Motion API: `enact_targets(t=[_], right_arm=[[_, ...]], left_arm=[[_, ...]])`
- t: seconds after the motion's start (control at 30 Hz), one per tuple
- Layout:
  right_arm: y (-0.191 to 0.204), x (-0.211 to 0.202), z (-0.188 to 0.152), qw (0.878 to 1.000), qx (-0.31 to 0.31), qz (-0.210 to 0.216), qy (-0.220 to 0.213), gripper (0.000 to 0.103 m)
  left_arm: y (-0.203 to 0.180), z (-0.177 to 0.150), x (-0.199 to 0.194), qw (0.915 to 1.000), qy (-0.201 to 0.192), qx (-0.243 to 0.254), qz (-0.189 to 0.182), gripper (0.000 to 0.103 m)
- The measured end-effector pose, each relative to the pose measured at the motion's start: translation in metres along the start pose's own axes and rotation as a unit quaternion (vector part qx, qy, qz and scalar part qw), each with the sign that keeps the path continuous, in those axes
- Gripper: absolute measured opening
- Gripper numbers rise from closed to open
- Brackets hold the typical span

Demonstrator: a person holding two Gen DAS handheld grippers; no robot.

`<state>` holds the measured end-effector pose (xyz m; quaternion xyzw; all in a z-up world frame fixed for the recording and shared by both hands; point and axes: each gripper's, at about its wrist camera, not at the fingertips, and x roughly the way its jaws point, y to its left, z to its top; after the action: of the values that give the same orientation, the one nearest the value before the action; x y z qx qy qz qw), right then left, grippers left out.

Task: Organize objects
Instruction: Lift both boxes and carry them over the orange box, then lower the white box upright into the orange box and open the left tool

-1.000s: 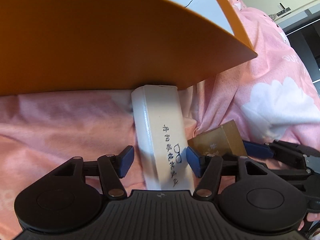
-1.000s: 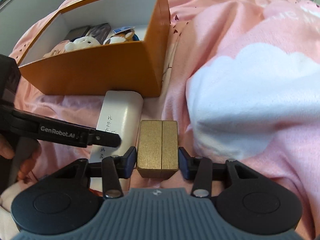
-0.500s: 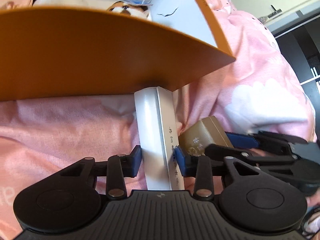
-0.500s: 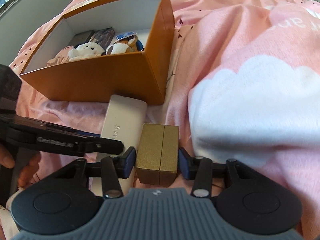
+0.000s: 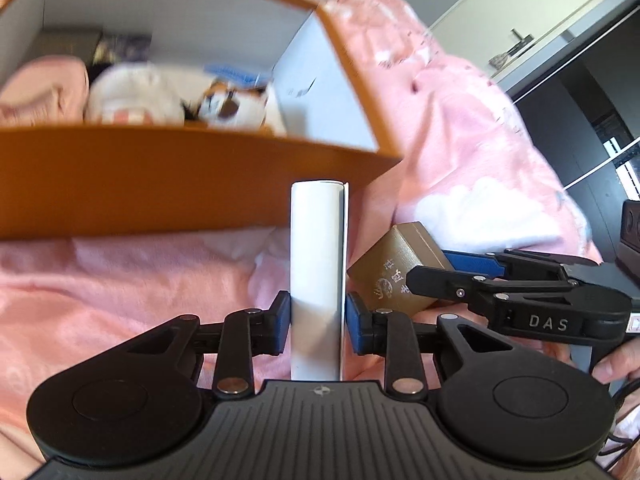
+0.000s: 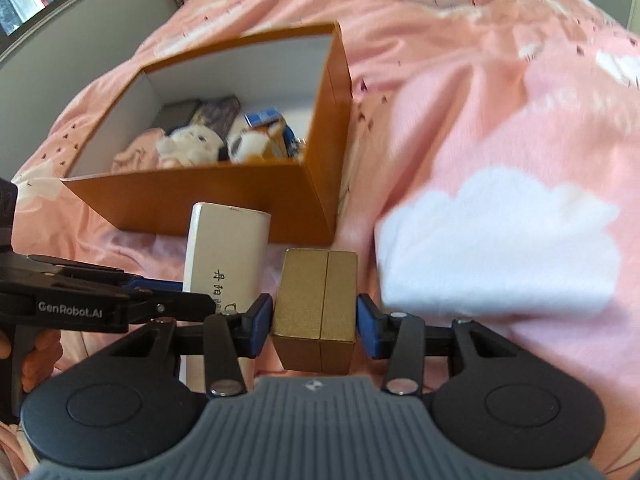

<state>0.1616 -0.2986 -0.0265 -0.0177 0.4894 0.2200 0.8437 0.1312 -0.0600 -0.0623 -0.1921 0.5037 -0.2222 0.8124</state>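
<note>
While the left gripper clamps a white box between its blue pads, that box stands on edge, its far end reaching up in front of the near wall of the orange bin. Both pads press flat on the white box's long faces, so the jaws are narrow and holding it. In the right wrist view the same white box shows dark handwritten characters on its face and lies just beside the bin's near wall, with the left gripper reaching in from the left edge.

Inside the bin sit a pink cloth, two plush toys, a blue pack and two dark flat packs against the back wall; the left wrist view blurs them.

To the right, the right gripper holds a gold box between its blue pads, jaws closed on its two sides. The gold box sits just beside the white box, tilted, in front of the bin's near right corner. Whether either box touches the blanket cannot be told. The pink blanket with white cloud shapes spreads under everything and rises to the right.
</note>
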Motion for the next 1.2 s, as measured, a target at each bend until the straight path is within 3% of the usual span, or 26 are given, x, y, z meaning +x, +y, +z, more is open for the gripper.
enact_targets(t=[0.33,0.8,1.0,1.2], right_arm=[[0.017,-0.035,0.021,0.998,-0.022,0.0,-0.057,0.047],[0.028,-0.066,0.064,0.989,-0.049,-0.012,-0.141,0.047],[0.011,-0.069,0.082,0.985,-0.024,-0.033,-0.17,0.047],[-0.006,-0.054,0.094,0.982,-0.001,-0.05,-0.183,0.047]], left_arm=[[-0.017,0.018,-0.031,0.9975,-0.064,-0.001,-0.031,0.032],[-0.021,0.09,-0.067,0.9857,-0.147,-0.024,-0.079,0.032],[-0.007,0.121,-0.054,0.9827,-0.159,-0.05,-0.081,0.032],[0.01,0.139,-0.007,0.9808,-0.158,-0.095,-0.064,0.032]])
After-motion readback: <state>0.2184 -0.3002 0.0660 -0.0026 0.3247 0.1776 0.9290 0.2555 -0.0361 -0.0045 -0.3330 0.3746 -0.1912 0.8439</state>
